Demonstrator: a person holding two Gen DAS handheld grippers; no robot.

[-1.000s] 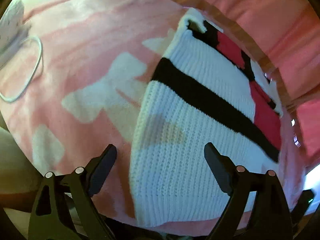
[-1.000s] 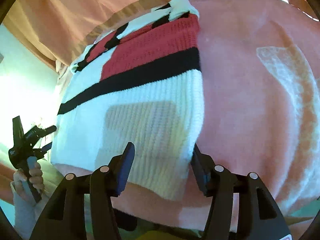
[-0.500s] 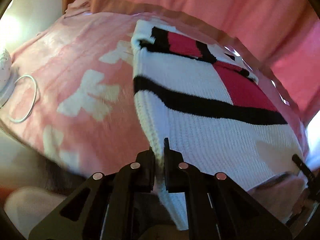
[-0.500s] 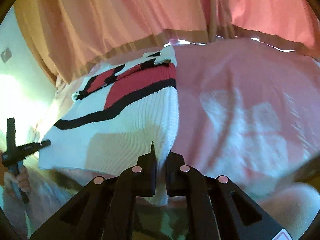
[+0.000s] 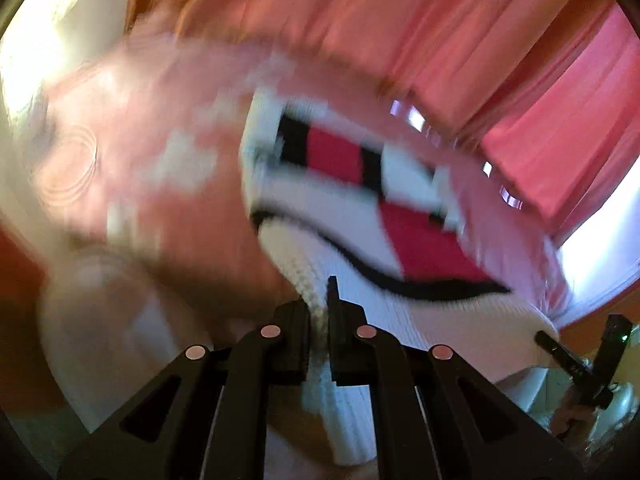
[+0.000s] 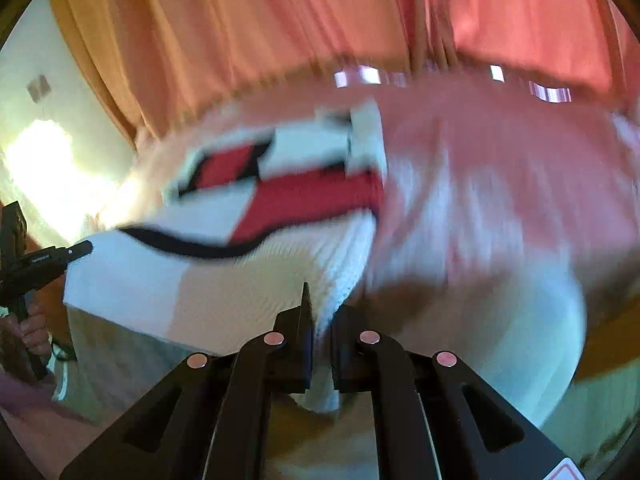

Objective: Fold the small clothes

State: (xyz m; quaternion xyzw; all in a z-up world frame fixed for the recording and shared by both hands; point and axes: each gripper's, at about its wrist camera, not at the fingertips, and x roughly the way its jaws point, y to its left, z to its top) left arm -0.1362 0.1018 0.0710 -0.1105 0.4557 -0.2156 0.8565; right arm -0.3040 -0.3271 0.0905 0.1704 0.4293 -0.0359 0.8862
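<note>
Both tongs are clamped on the white hem corners of the knit sweater (image 5: 352, 208): left gripper (image 5: 319, 312), right gripper (image 6: 320, 320). Hem raised off the pink blanket (image 6: 500, 168), far end resting on it. Likely mid-fold; next, carry hem evenly toward collar. Curtain (image 5: 440, 32) behind.

White, black-striped, red-blocked sweater (image 5: 352, 216)

The bed (image 5: 132, 208) is covered with a pink blanket (image 6: 480, 168) that has pale white shapes on it. On the blanket lies a knitted sweater (image 5: 360, 208), white with red blocks and black stripes; its far part rests there, the near edge is lifted. The picture is blurred.
</note>
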